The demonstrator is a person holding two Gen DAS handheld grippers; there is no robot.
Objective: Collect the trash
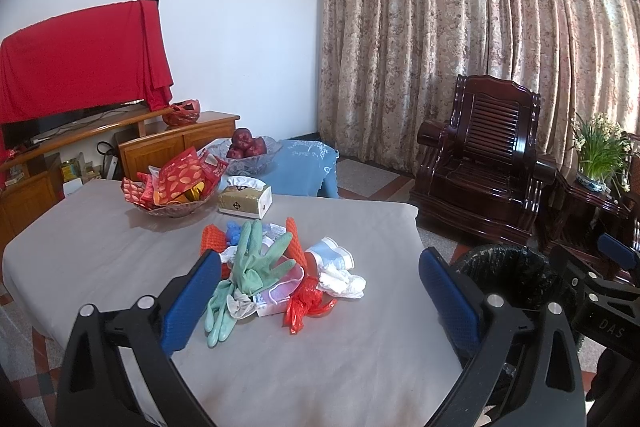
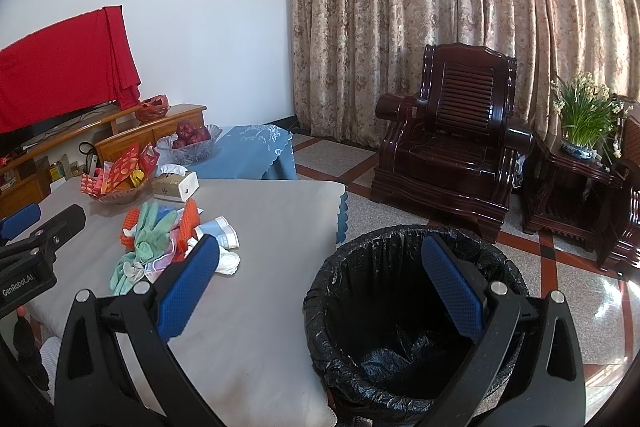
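A heap of trash lies in the middle of the grey-covered table point(image 1: 100, 251): green rubber gloves point(image 1: 248, 267), a red plastic bag point(image 1: 304, 303), crumpled white tissue point(image 1: 344, 283), a paper cup point(image 1: 332, 255) and orange foam netting point(image 1: 296, 243). My left gripper point(image 1: 320, 303) is open and empty, hovering just in front of the heap. My right gripper point(image 2: 320, 291) is open and empty, above the table's right edge and the black-lined trash bin point(image 2: 400, 379) on the floor. The heap also shows in the right wrist view point(image 2: 160, 243).
A tissue box point(image 1: 246, 201), a bowl of red snack packets point(image 1: 176, 187) and a glass fruit bowl point(image 1: 248, 151) stand at the table's far side. A dark wooden armchair point(image 2: 452, 139) and a side table with a plant point(image 2: 580, 147) stand right. A TV cabinet point(image 1: 80, 155) lines the left wall.
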